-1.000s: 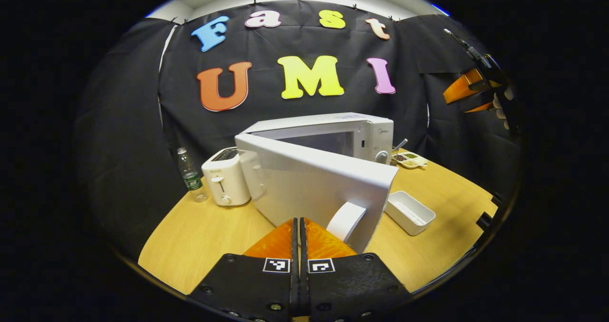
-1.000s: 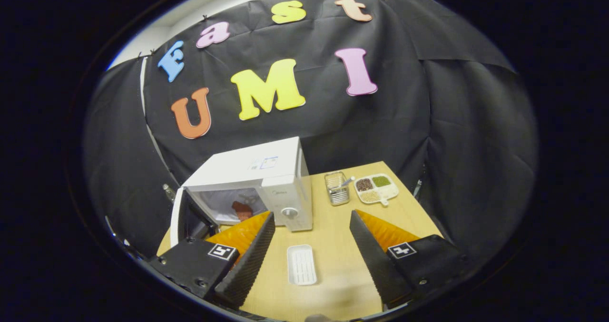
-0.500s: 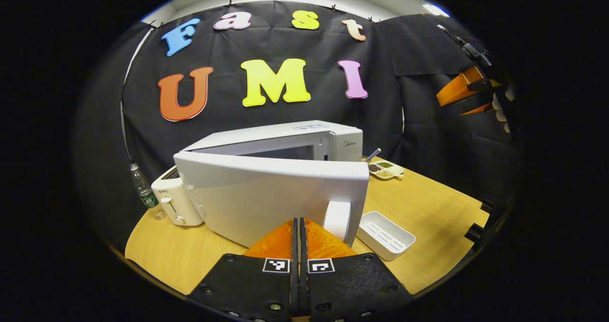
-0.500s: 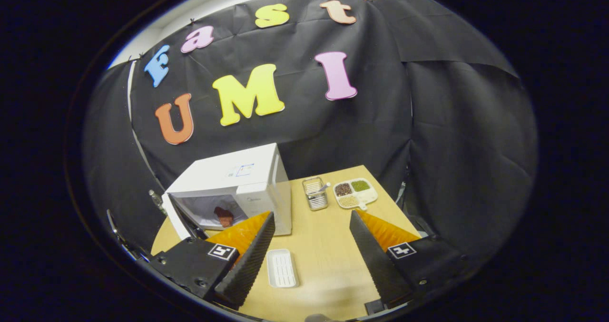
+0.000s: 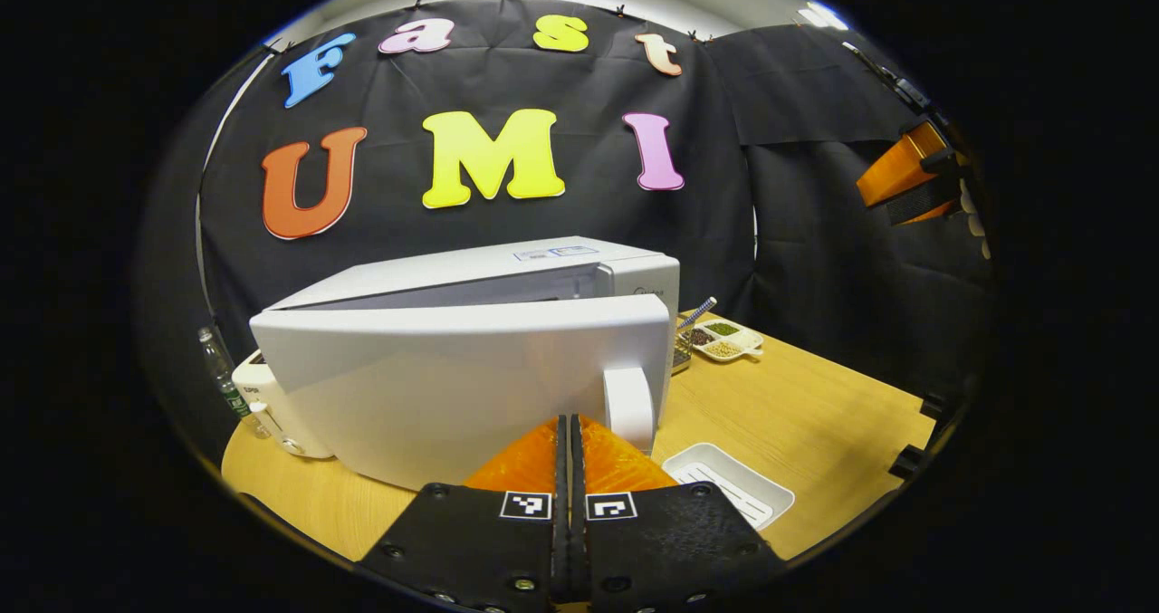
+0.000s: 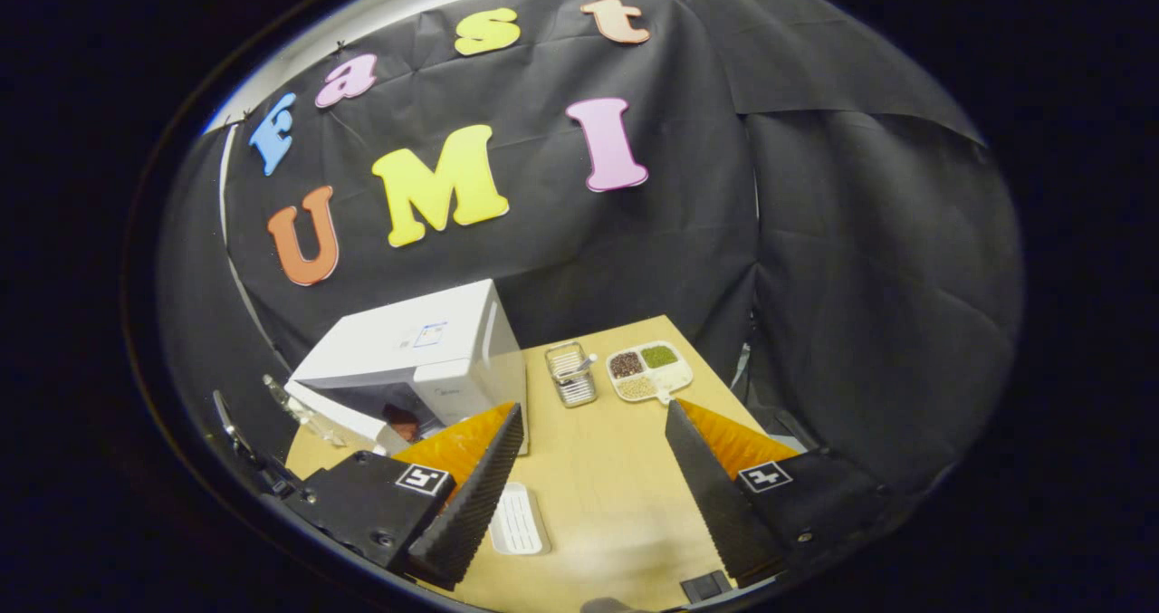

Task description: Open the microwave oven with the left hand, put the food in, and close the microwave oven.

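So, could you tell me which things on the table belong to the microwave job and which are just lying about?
Part of the job:
- microwave oven
- its door, nearly shut
- food inside
- left gripper, shut, at the door
- right gripper, open, holding nothing

Just lying about:
- white tray
- toaster
- water bottle
- divided dish
- wire basket

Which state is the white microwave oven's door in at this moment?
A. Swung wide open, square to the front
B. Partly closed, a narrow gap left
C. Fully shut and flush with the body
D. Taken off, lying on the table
B: in the left gripper view the white microwave oven's door angles close to the body with a gap at its handle side, and the shut left gripper sits against its outer face.
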Demonstrator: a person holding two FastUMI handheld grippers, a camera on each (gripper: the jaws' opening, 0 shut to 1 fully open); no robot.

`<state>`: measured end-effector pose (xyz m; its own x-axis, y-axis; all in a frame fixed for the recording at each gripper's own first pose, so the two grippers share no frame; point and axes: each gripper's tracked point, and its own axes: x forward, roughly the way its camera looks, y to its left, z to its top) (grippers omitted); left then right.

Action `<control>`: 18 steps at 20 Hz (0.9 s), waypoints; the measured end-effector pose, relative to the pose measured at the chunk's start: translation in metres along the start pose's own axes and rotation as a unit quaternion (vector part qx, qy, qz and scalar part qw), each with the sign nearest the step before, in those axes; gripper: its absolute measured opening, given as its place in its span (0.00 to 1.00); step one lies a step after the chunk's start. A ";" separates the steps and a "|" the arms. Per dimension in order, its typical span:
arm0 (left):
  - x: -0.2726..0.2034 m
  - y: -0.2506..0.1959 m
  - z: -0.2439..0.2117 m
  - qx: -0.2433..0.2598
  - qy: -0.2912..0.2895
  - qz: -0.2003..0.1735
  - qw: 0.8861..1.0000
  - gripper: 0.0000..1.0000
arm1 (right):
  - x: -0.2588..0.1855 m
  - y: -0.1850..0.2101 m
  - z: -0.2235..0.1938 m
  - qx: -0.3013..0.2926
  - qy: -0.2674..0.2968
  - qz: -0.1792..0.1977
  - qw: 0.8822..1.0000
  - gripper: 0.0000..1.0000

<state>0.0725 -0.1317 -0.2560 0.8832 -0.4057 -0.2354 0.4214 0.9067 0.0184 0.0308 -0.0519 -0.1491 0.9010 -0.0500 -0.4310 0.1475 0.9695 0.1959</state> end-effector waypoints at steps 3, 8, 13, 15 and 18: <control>0.021 0.004 0.005 -0.004 -0.004 0.003 1.000 0.00 | 0.001 -0.005 0.004 -0.001 -0.002 -0.006 1.000 1.00; 0.052 0.008 0.013 -0.005 -0.009 0.006 1.000 0.00 | 0.007 -0.013 0.005 0.004 0.002 -0.014 1.000 1.00; 0.074 0.011 0.021 -0.008 -0.012 0.012 1.000 0.00 | 0.012 -0.023 0.007 0.003 0.008 -0.024 1.000 1.00; 0.076 0.010 0.021 -0.018 -0.011 0.012 1.000 0.00 | 0.014 -0.026 0.010 0.002 0.007 -0.026 1.000 1.00; 0.080 0.010 0.024 -0.020 -0.014 0.013 1.000 0.00 | 0.016 -0.026 0.010 0.001 0.012 -0.024 1.000 1.00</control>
<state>0.1518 -0.1581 -0.2515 0.8995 -0.3841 -0.2081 0.3900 0.9207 -0.0138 0.0455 -0.0803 -0.1526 0.8830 -0.0910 -0.4605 0.1917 0.9654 0.1768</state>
